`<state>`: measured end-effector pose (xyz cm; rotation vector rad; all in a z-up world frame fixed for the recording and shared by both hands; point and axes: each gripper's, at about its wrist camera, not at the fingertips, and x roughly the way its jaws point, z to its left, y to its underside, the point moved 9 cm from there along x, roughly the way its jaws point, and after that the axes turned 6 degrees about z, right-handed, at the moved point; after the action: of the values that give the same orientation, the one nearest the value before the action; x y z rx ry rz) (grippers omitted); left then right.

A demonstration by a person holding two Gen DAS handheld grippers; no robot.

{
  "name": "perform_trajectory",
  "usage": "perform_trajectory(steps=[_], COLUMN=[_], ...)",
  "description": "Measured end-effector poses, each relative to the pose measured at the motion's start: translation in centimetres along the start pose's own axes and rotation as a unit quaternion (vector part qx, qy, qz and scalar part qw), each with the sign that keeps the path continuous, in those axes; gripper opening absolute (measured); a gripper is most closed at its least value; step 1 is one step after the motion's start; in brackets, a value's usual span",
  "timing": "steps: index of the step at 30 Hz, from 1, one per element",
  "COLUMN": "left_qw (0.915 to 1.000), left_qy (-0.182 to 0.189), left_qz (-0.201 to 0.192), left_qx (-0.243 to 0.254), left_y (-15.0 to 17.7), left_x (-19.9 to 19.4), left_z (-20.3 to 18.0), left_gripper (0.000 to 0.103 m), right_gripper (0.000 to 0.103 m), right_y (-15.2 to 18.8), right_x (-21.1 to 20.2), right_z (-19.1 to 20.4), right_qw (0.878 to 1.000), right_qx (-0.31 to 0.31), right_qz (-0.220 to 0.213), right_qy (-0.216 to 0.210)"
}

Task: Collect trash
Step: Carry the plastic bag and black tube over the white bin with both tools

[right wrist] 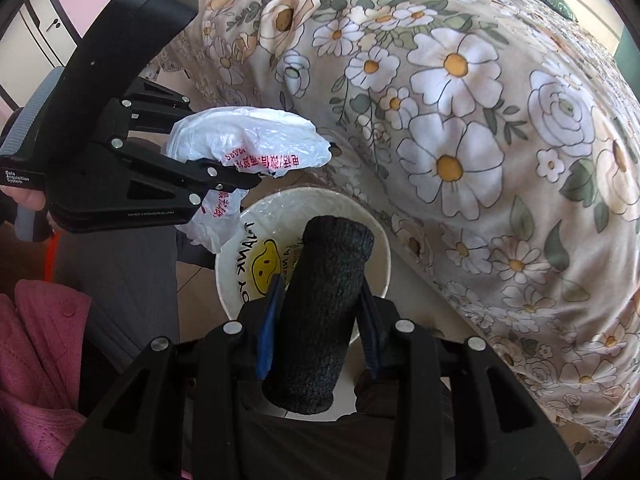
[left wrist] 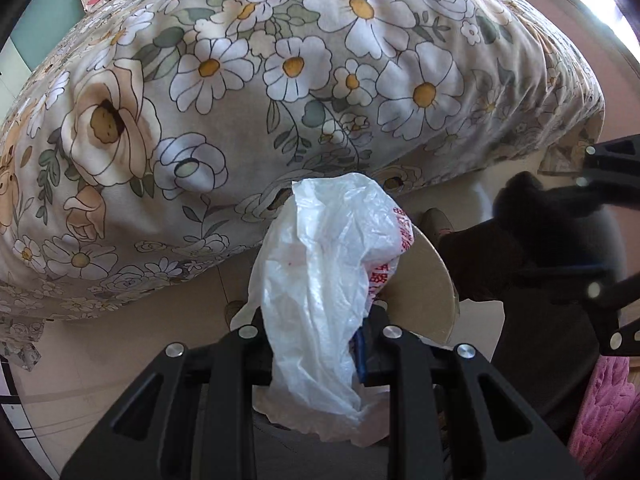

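Left gripper (left wrist: 320,344) clenched on a light, limp, slippery plastic bag (left wrist: 320,264); right gripper (right wrist: 320,328) grasping a soft black roll (right wrist: 320,312) mid-length above a bin (right wrist: 380,248).

one plastic bag (left wrist: 320,264), one black sock (right wrist: 324,312), one bin (right wrist: 372,224)

White print reading "Data Acquisition System" is showing on the black plastic housing of the left gripper (right wrist: 236,178). Red Chinese characters and digits are running upside down across the crumpled white plastic bag (right wrist: 248,140), too distorted to read. The white round paper bowl (right wrist: 382,240) is carrying mirrored black letters resembling "THANK" beside a yellow smiley face.
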<state>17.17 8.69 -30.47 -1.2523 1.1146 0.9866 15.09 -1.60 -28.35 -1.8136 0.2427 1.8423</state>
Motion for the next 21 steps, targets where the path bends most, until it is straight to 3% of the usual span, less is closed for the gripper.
perform_trajectory(steps=[8,21], left_qw=[0.9990,0.9963], left_qy=[0.021,0.041], left_qz=[0.040,0.073], left_qx=[-0.004,-0.016], left_y=[1.2,0.9], left_x=[4.5,10.4], left_z=[-0.3,-1.6], left_gripper=[0.027,0.027], right_gripper=[0.036,0.037], right_y=[1.1,2.1], right_x=[5.3,11.3], right_z=[0.2,-0.8], right_qw=[0.999,0.993], right_qx=[0.024,0.067], right_qz=[0.031,0.077], right_qy=[-0.025,-0.057])
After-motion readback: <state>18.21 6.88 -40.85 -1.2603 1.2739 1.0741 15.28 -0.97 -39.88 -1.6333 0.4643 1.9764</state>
